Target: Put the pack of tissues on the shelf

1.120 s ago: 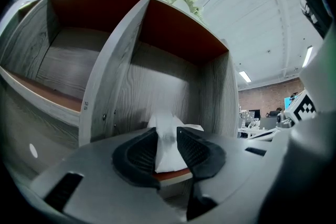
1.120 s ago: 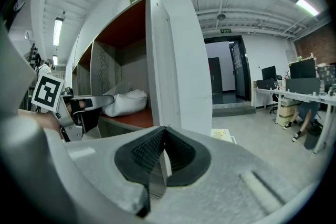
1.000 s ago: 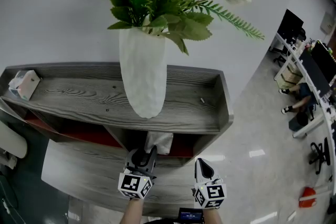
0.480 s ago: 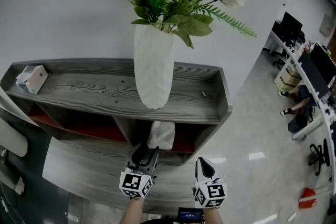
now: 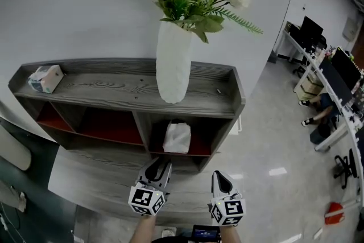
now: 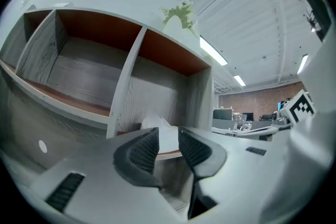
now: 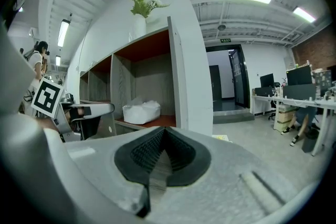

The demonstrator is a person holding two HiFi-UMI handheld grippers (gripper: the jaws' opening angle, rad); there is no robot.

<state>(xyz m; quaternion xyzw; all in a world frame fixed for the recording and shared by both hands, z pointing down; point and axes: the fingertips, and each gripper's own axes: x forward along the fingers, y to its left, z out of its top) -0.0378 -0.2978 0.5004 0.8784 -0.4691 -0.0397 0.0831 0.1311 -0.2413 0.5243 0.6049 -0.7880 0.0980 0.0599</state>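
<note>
The white pack of tissues [image 5: 177,138] lies in the shelf's lower right compartment, on its red-brown floor. It also shows in the left gripper view [image 6: 159,127] and the right gripper view [image 7: 140,111]. My left gripper [image 5: 161,163] is in front of that compartment, a short way back from the pack; its jaws have just been closing and stand open with nothing between them [image 6: 168,138]. My right gripper [image 5: 220,178] hangs to the right of it, shut and empty [image 7: 164,135].
The grey wooden shelf [image 5: 108,94] carries a tall white vase of flowers [image 5: 173,68] and a small tissue box [image 5: 45,78] on its top. A low wooden ledge [image 5: 91,176] runs in front. Office desks and chairs [image 5: 333,88] stand at the right.
Both grippers have drawn back from the shelf. The left gripper, which was at the pack a second ago, has let it go, and the pack stays in the compartment.
</note>
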